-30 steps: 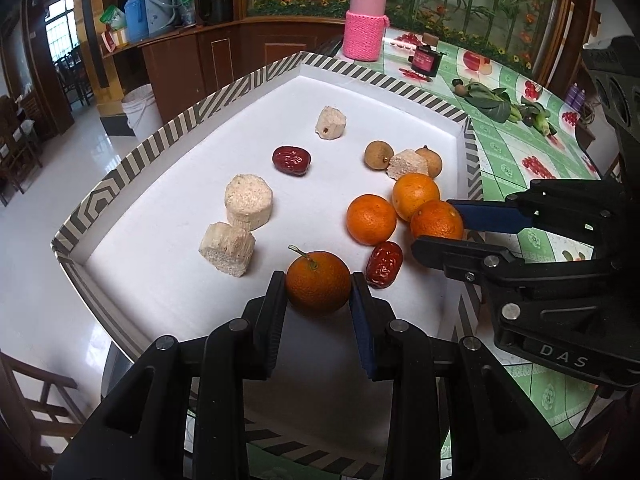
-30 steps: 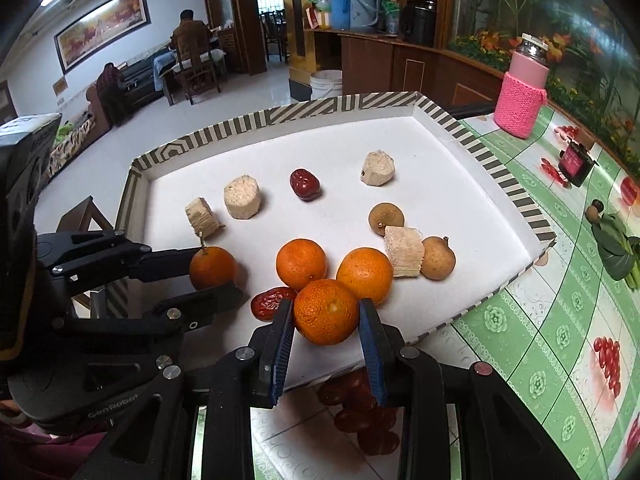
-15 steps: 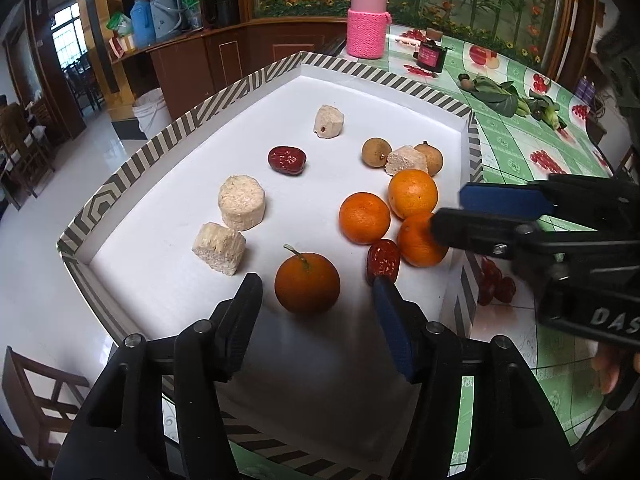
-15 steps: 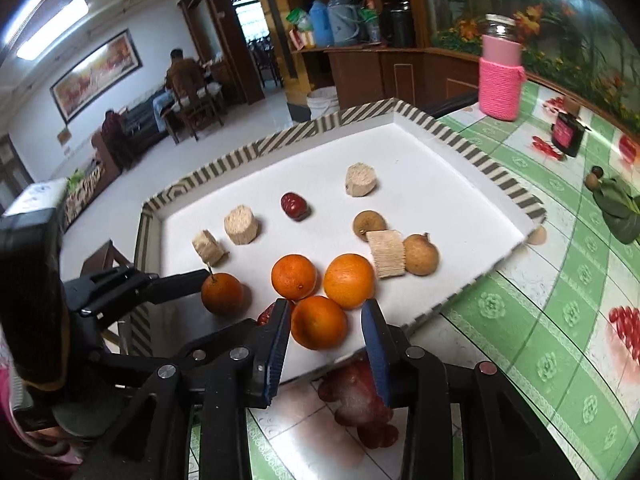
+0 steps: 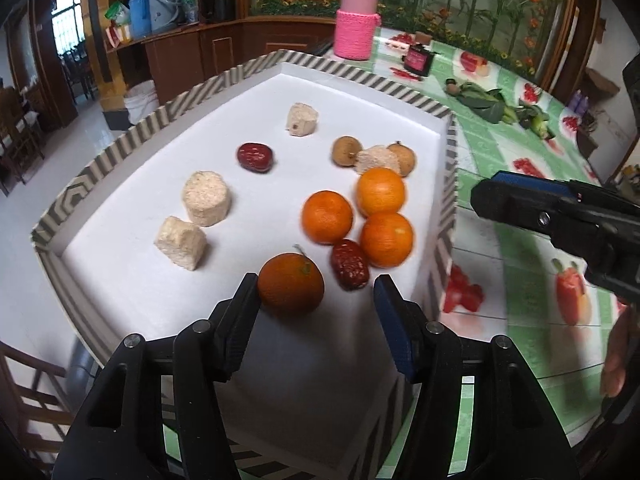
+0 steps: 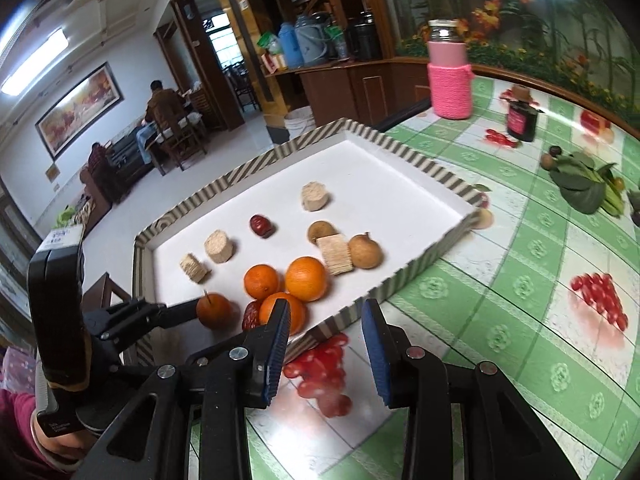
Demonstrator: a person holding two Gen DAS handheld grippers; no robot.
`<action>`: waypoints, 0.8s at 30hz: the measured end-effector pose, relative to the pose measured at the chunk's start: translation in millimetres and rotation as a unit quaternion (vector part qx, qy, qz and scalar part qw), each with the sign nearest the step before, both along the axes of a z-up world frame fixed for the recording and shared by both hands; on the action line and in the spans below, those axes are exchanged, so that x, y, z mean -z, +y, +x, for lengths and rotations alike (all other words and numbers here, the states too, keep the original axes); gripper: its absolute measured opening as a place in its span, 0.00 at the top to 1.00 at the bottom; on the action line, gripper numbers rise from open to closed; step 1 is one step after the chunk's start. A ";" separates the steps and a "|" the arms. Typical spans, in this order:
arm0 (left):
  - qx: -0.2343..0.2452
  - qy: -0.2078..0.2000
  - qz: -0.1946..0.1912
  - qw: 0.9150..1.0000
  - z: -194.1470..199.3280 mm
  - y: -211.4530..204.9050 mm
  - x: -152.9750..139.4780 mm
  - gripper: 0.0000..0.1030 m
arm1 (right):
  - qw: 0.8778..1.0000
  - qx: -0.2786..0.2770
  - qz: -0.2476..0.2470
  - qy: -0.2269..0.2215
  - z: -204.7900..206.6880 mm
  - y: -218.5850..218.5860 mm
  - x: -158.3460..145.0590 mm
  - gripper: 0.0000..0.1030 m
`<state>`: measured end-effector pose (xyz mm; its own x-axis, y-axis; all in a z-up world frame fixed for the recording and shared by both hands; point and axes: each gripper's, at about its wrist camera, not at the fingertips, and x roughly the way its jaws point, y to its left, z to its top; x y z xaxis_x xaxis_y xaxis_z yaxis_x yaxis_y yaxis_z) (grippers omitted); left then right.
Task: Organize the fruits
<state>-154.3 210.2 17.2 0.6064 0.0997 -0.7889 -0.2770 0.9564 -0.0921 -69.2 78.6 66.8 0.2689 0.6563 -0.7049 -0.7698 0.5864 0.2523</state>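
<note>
A white tray (image 5: 448,184) with a striped rim holds the fruit. A stemmed orange (image 5: 290,288) lies at its near edge, beside a red date (image 5: 349,265) and three oranges (image 5: 386,233) in a cluster. My left gripper (image 5: 314,312) is open, its left finger against the stemmed orange. My right gripper (image 6: 325,330) is open and empty, above the tablecloth just off the tray's near rim (image 6: 404,276). The orange cluster (image 6: 306,278) and stemmed orange (image 6: 213,310) also show in the right wrist view. The right gripper (image 5: 520,204) shows at the right of the left wrist view.
Further in the tray lie another red date (image 5: 255,156), two brown longans (image 5: 346,151), and several pale sugarcane pieces (image 5: 206,198). On the green tablecloth stand a pink-sleeved jar (image 5: 356,28), a small dark bottle (image 5: 418,58) and leafy greens (image 5: 496,106).
Both grippers opened and let go of their oranges, then drew back. The right gripper pulled off the tray to above the tablecloth. The released oranges now rest on the tray.
</note>
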 end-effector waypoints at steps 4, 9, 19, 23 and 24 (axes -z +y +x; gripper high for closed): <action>0.012 -0.002 -0.005 1.000 1.9 -15.7 -0.3 0.43 | 1.000 0.024 0.016 0.003 5.9 -15.2 -3.9 0.66; 0.041 0.000 0.000 0.999 8.1 -37.7 -4.5 0.43 | 0.998 0.039 0.039 0.005 5.1 -26.8 -10.3 0.65; -0.003 -0.042 0.071 0.997 4.5 -20.7 -35.4 0.43 | 0.998 0.053 0.042 -0.014 -5.8 -23.2 -14.3 0.65; -0.028 -0.062 0.087 0.994 2.0 -8.1 -44.4 0.43 | 0.997 0.057 0.034 -0.027 -12.9 -16.4 -14.7 0.65; -0.032 -0.065 0.090 0.993 2.1 -6.7 -45.8 0.43 | 0.997 0.056 0.033 -0.029 -14.3 -15.6 -14.6 0.65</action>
<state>-152.3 203.5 63.0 0.6905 0.2741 -0.6694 -0.3349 0.9414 0.0400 -83.5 63.0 81.4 0.3824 0.6642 -0.6423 -0.7142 0.6535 0.2506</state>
